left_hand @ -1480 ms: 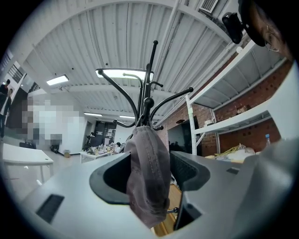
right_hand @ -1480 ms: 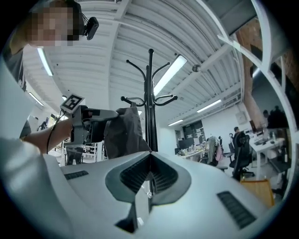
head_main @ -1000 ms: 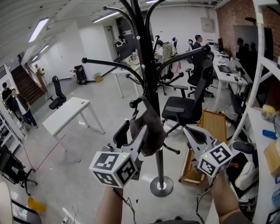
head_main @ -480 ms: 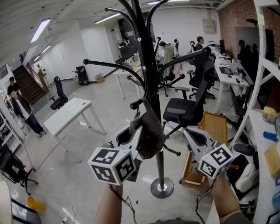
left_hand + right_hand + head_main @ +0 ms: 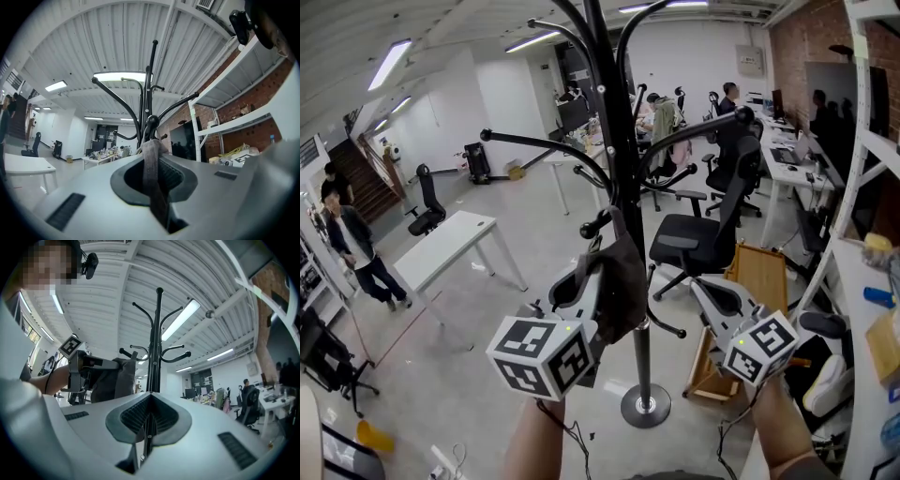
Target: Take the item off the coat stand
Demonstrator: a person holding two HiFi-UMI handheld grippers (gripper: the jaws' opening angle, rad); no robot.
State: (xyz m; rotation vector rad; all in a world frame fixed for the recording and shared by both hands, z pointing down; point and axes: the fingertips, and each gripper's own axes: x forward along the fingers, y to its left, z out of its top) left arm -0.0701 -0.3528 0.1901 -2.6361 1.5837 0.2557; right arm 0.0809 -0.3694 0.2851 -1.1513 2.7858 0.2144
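The premises were an open-plan office. White benches (image 5: 441, 246) stood on a bare grey floor (image 5: 516, 337), with black swivel chairs (image 5: 698, 234) among them. Seated people (image 5: 661, 111) occupied further benches at upper centre of the head view. Strip lights (image 5: 391, 64) ran along a ribbed ceiling. A staircase (image 5: 358, 183) rose at far left. A brick wall (image 5: 787, 52) and white shelving (image 5: 859, 281) lined the right. A black coat stand (image 5: 641, 366) stood at centre.
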